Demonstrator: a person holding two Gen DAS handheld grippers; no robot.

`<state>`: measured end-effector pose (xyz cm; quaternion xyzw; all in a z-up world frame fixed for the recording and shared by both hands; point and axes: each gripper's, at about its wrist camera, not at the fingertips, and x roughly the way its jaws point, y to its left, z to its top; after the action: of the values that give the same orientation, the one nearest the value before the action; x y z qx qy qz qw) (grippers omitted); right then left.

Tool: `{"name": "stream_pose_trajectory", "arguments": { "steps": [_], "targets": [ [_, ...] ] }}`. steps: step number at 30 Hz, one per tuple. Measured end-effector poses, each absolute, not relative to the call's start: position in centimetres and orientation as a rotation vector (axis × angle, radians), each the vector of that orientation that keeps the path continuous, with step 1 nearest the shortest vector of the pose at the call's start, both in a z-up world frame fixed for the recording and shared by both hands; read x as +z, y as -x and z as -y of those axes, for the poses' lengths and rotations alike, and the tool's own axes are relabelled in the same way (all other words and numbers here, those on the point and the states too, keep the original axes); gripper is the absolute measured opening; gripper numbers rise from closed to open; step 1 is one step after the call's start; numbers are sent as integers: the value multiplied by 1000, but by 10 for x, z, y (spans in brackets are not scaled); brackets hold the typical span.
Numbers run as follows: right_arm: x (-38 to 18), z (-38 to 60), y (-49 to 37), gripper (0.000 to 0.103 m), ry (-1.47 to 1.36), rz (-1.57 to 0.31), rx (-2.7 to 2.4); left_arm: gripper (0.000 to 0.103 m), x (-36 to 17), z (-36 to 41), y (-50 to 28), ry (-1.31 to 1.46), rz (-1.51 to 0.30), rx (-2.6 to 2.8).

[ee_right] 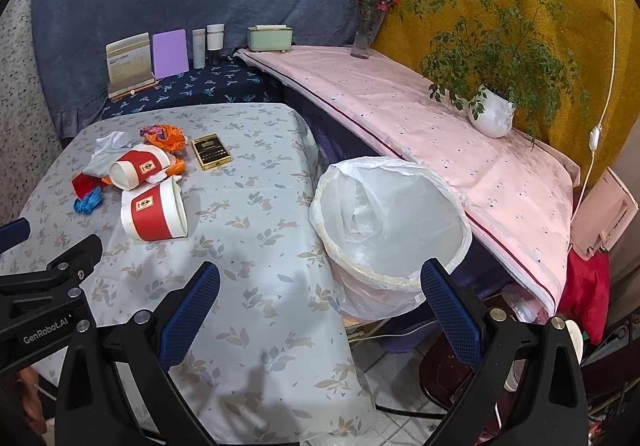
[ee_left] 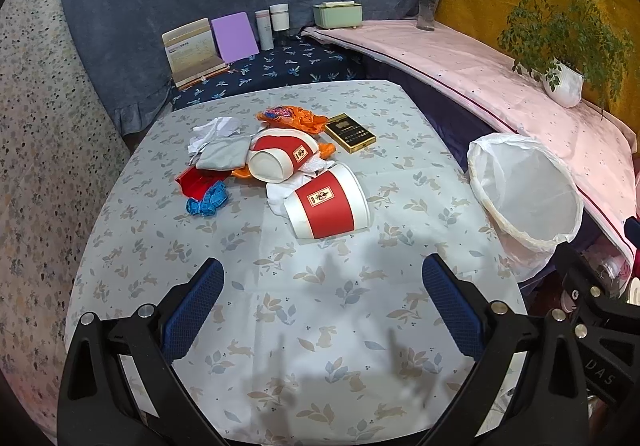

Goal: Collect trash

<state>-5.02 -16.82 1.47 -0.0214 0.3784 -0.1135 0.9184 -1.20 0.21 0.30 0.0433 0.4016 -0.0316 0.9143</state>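
Observation:
Trash lies in a pile on the table (ee_left: 320,306): two red-and-white paper cups on their sides (ee_left: 326,205) (ee_left: 280,155), white crumpled paper (ee_left: 218,127), a grey cloth (ee_left: 222,153), an orange wrapper (ee_left: 296,115), a red packet (ee_left: 196,181), a blue tape (ee_left: 206,201) and a gold-black box (ee_left: 350,131). A bin with a white liner (ee_left: 524,189) stands at the table's right edge; it also shows in the right wrist view (ee_right: 392,226). My left gripper (ee_left: 322,310) is open and empty, short of the near cup. My right gripper (ee_right: 320,314) is open and empty, over the table edge beside the bin.
A dark shelf at the back holds a card stand (ee_left: 192,49), a purple board (ee_left: 234,37), bottles (ee_left: 272,23) and a green box (ee_left: 338,13). A pink-covered ledge (ee_left: 500,77) on the right carries a vase (ee_left: 428,5) and a potted plant (ee_left: 564,81).

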Motion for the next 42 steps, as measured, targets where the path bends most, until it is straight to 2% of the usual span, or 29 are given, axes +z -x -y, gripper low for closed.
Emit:
{"name": "stream_pose_trajectory", "arguments": {
  "steps": [15,31,42],
  "targets": [
    [6,166,30,96,-5,-769,-246,96,-15,-35,-8,-62,-835,2],
    [-37,80,-33,96,29,-845,-29,96,-42,-113,-47,-2,-903,68],
    [-57,62,-63,96,46,-888,-23,96,-44,-104,-111,51,-897,-75]
  ]
}}
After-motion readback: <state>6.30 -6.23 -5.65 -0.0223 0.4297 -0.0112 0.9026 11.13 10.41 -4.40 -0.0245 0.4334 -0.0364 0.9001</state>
